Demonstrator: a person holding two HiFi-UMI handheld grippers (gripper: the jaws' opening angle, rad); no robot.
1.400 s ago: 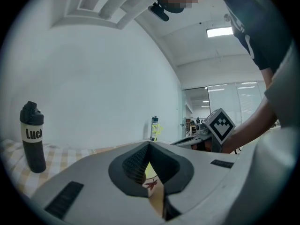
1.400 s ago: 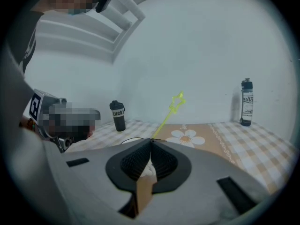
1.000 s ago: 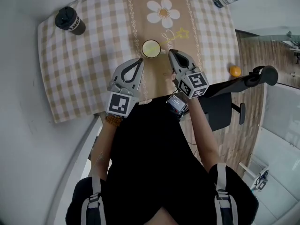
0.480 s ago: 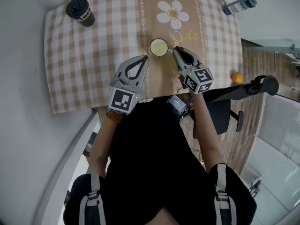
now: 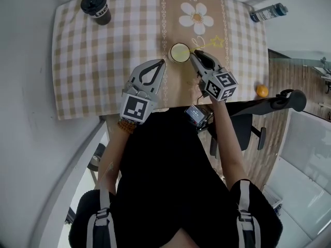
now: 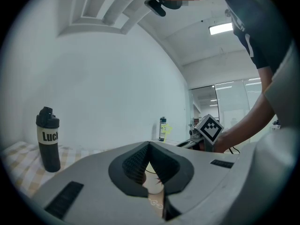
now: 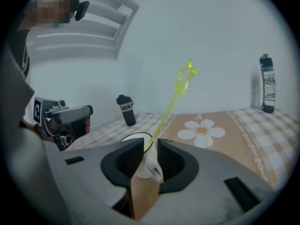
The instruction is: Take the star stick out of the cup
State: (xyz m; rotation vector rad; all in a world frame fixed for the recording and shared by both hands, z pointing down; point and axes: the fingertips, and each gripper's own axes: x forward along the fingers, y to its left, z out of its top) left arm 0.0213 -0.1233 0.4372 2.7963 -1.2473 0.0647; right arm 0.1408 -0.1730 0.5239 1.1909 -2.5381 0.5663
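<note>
Leaning out of the cup (image 5: pixel 180 52): star stick (image 7: pixel 186 75).

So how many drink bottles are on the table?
2. A black bottle with a white band stands at the far left corner; a dark labelled bottle stands by the far right corner. None looks hidden.

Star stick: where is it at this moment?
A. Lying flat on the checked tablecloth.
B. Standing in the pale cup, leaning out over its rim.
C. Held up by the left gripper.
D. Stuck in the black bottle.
B: the lower end of the star stick sits in the cup, and its star leans up and away over the rim.
</note>
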